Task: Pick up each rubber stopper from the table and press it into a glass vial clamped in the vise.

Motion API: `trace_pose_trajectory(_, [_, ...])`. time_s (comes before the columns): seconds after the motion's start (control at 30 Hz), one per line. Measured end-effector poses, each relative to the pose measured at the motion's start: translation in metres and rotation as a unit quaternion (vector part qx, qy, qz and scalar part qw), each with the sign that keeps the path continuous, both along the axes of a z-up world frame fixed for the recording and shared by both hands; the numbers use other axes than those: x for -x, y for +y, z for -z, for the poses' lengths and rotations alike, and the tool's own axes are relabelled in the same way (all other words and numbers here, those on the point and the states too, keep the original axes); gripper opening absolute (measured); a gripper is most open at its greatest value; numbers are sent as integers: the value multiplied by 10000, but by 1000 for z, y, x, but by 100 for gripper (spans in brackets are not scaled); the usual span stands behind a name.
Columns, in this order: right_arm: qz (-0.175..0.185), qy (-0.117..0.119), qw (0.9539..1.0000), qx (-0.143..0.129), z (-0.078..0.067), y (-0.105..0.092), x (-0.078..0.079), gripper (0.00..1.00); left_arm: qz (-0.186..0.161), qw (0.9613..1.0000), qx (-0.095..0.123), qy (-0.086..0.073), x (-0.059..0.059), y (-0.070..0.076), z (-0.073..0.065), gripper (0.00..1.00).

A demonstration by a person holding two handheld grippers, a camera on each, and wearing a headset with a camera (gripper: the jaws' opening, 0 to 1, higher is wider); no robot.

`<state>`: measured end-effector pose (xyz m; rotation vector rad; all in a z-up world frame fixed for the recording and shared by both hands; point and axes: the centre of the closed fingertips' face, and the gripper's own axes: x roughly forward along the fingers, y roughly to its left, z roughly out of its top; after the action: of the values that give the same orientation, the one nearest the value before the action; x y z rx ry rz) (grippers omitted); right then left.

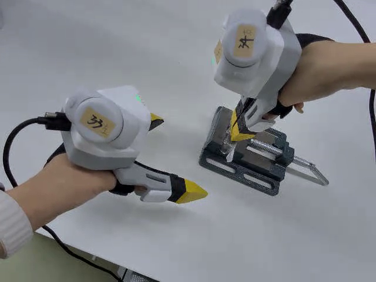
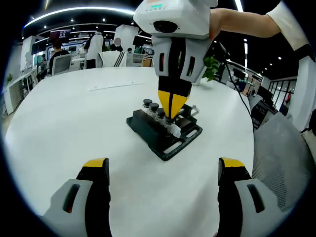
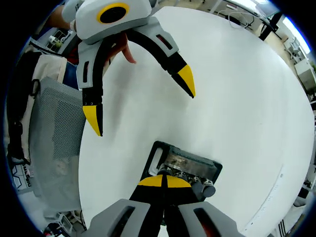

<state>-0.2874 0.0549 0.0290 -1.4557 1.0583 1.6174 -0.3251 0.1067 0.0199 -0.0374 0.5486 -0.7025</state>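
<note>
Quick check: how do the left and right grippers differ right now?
The left gripper is open, jaws spread wide; the right gripper is shut, tips together. The left gripper hangs over bare table, off to the side of the vise; the right gripper points down at the vials in the vise. Both have yellow tips.

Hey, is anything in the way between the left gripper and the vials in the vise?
Bare table lies between the left gripper and the vise, but the right gripper, jaws shut, sits over the near end of the vial row.
</note>
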Motion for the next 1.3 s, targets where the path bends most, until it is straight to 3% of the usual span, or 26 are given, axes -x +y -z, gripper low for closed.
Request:
trace_pose_trajectory(0.2, [224,123,9996,-121,-1,-1,-1,0,68,9999,-33,-78,-1,-5,-11,90])
trace_pose_trajectory(0.5, [-103,5,9999,80,-1,-3,-1,0,135,9997,-97,-197,-5,-7,-28,90])
trace_pose_trajectory(0.8, [557,309,9968,-492,-5,0,-6,0,85,9995,-197,-233,-5,3,-38,90])
trace_pose_trajectory(1.1, [693,289,9936,-847,-5,3,-9,0,-41,9995,-206,-229,-5,15,-40,90])
trace_pose_trajectory(1.3, [935,308,9877,-1218,-4,5,-9,0,-27,9995,-250,-213,0,16,-38,90])
